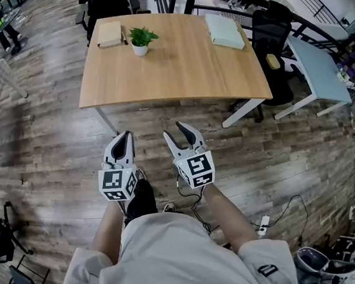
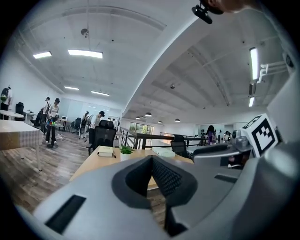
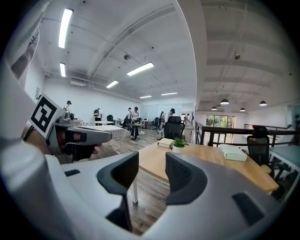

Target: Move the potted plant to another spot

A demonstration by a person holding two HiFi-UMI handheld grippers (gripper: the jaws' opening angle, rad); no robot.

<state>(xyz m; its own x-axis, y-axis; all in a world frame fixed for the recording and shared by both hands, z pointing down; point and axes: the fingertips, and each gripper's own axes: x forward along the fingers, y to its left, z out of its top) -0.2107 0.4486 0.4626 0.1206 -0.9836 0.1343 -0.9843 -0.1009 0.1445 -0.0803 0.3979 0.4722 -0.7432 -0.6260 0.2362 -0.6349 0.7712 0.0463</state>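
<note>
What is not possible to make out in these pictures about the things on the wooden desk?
- Potted plant: too small in all views; soil unseen.
- Book: cover print too small, head view.
- Desk: near part hidden behind left gripper, left gripper view.

bare tabletop before potted plant, notebook just beside it

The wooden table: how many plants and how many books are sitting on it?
potted plant: 1
books: 2, the tan book and the pale book
Total: 3
</note>
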